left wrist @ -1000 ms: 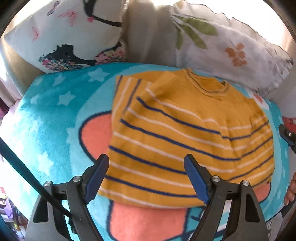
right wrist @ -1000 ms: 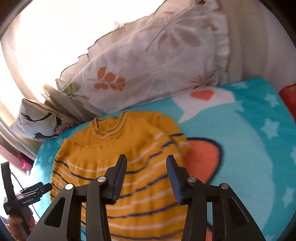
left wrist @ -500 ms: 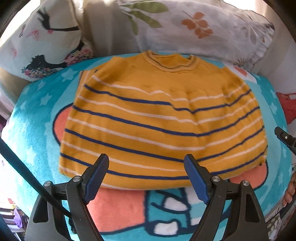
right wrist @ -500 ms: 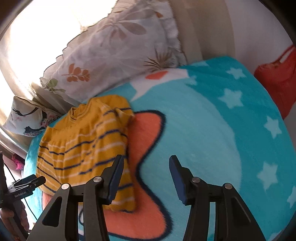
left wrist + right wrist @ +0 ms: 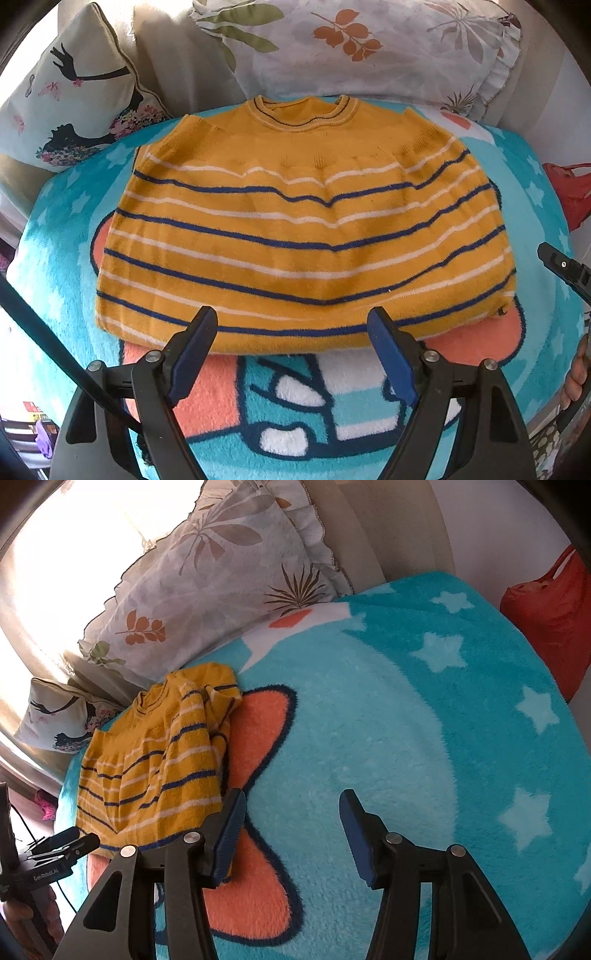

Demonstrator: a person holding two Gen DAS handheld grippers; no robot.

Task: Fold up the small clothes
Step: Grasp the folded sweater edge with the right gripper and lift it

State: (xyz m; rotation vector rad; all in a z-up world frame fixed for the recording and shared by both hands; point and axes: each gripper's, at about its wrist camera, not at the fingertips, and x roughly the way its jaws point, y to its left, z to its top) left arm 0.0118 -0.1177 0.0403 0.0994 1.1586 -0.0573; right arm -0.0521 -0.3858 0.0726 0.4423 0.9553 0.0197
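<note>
One fold looks done, both sleeves seem tucked in, so the yellow striped sweater [image 5: 303, 236] lies as a flat block on the left half of the blanket [image 5: 406, 720], collar toward the pillows [image 5: 369, 48]. Still left, I'd say: fold hem up to collar, maybe once more. Your left gripper [image 5: 291, 354] hangs w/ jaws wide and empty, just over the hem at the blanket's near edge. Your right gripper [image 5: 291, 834] is opening, nothing btwn its pads, over bare blanket beside the sweater's right edge. Plenty of free blanket on the right half; red bag [image 5: 550, 620] sits past the far right corner.
</note>
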